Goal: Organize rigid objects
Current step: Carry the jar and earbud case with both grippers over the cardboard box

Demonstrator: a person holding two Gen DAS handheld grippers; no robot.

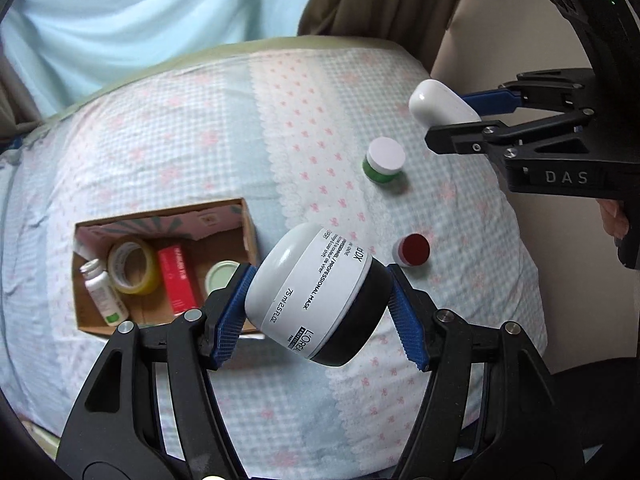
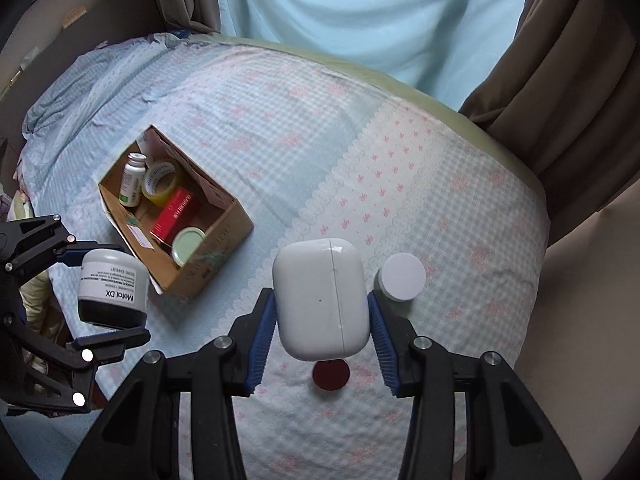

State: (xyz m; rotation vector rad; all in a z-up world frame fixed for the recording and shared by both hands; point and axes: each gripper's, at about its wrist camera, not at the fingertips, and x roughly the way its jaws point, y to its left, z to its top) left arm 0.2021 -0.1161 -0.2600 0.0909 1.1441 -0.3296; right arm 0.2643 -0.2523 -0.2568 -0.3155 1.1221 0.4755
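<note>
Roughly halfway, I'd judge. The cardboard box (image 2: 224,220) on the bed (image 2: 304,128) holds four things: one pill bottle (image 2: 131,181), one tape roll (image 2: 161,183), one red carton (image 2: 176,213), one pale-lidded jar (image 2: 187,245); anything under them I can't make out.

In the air: left tool (image 1: 320,294) clamped on one hair-mask jar (image 1: 316,292), just beside the box; right tool (image 2: 322,316) clamped on one white earbud case (image 2: 320,298), above the loose jars.

Left on the bed: two small jars, a white-lidded green jar (image 1: 384,160) and a red-lidded jar (image 1: 414,250). So four boxed, two held, two to go.
</note>
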